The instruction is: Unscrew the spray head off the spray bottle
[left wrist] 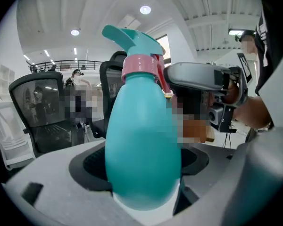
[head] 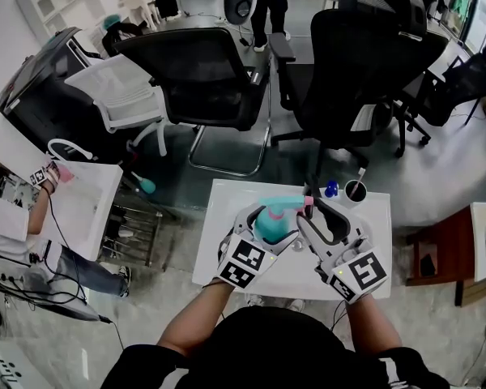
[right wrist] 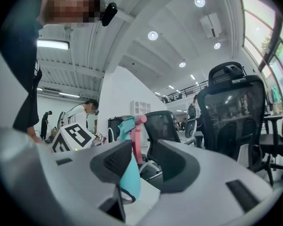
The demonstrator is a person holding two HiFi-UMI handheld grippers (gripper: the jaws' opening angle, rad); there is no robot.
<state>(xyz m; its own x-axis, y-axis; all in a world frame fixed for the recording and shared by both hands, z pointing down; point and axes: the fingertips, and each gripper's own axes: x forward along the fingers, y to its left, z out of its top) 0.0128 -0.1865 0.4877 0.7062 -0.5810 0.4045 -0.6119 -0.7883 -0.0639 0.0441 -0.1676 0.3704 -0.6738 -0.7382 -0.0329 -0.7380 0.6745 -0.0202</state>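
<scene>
A white desk (head: 219,205) stands in front of a seated person, with black office chairs (head: 202,71) beyond it. Over the middle of the desk, the left gripper (head: 263,227) holds a spray bottle (left wrist: 141,140). The bottle has a smooth, egg-shaped teal body that narrows towards the top. A pink collar (left wrist: 139,67) rings its neck, and above that sits a teal spray head (left wrist: 134,36) with a beak-like nozzle. A pink trigger (right wrist: 137,142) hangs down beside the neck. The left gripper's jaws are clamped on the wide lower part of the body, one pad on each side, and the bottle fills the space between them.

To the right, the right gripper (head: 309,211) reaches in level with the top of the bottle. Its jaws stand wide apart. The trigger and neck sit between them, close to the left jaw and clear of the right jaw, so nothing is gripped.

Further right, at the far edge of the desk, are a small blue object (head: 331,189) and a dark cup (head: 355,190).
</scene>
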